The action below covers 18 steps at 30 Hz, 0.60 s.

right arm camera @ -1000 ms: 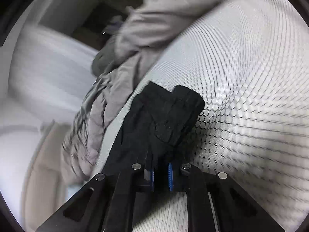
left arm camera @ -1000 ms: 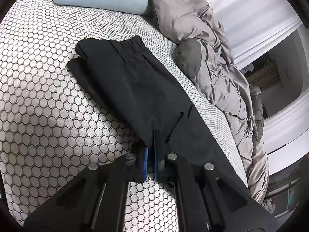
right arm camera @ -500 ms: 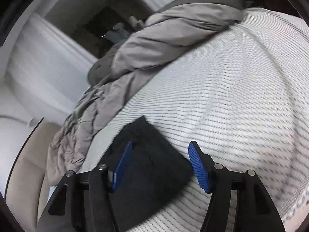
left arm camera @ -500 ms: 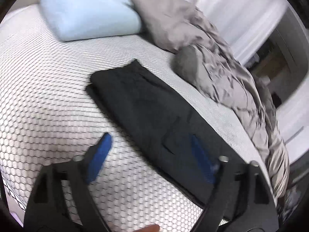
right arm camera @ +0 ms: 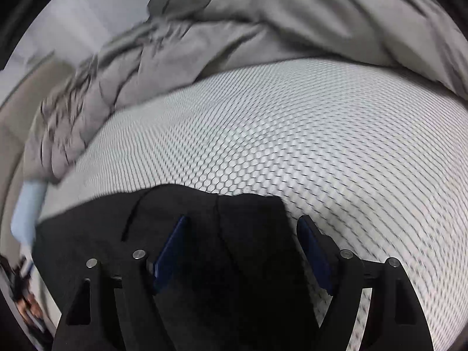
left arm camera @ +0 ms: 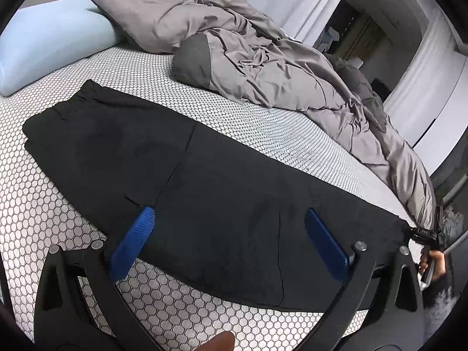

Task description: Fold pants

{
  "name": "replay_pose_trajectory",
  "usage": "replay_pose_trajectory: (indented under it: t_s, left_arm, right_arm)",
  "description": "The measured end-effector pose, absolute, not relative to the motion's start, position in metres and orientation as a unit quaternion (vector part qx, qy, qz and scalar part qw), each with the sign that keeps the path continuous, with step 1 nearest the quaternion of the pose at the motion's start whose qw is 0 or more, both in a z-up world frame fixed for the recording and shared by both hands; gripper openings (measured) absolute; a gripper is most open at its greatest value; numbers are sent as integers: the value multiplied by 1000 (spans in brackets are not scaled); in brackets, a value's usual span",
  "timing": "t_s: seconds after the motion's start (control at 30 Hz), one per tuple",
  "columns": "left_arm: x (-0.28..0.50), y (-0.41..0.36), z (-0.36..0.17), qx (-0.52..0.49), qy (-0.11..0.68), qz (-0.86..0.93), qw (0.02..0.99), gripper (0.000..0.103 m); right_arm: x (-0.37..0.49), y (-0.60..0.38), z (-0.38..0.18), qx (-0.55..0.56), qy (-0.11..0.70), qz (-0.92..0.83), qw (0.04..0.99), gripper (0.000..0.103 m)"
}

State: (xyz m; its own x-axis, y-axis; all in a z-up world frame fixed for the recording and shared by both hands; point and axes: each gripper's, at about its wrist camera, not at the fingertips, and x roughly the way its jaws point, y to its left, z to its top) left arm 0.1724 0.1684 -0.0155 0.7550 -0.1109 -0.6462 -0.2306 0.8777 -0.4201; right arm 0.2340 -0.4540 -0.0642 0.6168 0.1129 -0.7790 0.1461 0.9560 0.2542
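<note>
Black pants (left arm camera: 204, 175) lie flat and long on the honeycomb-patterned bed sheet (left arm camera: 44, 219), one leg folded over the other, waistband at the far left. My left gripper (left arm camera: 228, 215) hovers over their middle, its jaws opening wide, nothing pressed between the blue pads (left arm camera: 131, 242). In the right wrist view the pants' leg end (right arm camera: 204, 204) lies under my right gripper (right arm camera: 242, 219), which is open above the cloth without pinching it. This view is motion-blurred.
A crumpled grey duvet (left arm camera: 263, 58) runs along the far side of the bed, also the duvet (right arm camera: 263, 29) in the right view. A light blue pillow (left arm camera: 52, 46) sits at the far left. A person's hand (left arm camera: 433, 263) shows at the bed's right end.
Both grippers let go of the pants and opened, then pulled back and up. The pants now lie stretched flat on the sheet.
</note>
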Motion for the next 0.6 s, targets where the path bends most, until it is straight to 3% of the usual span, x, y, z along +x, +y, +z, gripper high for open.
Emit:
replay_pose_trajectory:
  t_s: [0.03,0.2,0.3,0.33,0.4,0.47,0.53,0.6]
  left_arm:
    - [174,168,-16,-246,349,34,903,102]
    - [179,171,-21,-243,359,41,900,102]
    - [184,165,-24,-219,374,44,900,102]
    - [185,165,-25,-214,375,46,901,102]
    - [183,158,-21,-206,371,43,904,102]
    - [181,146,-14,-193,363,31,911,102]
    - [178,126,-6,-172,356,11,919,102]
    - [178,99,0,-148,354,-13,923,102]
  right_arm:
    - [240,-448,-64,137,444,-10,885,48]
    - [238,-439,-37,113,377,3,919,45]
    - [261,-446,-62,86,434,-84,893,63]
    - [262,-450,-68,110,443,-77,886,63]
    - [245,-458,-64,179,418,-59,889,63]
    - [213,-453,-45,196,371,-52,906,71]
    - [178,-438,-30,192,329,-45,924,101]
    - [145,-413,-21,179,303,-32,935,103]
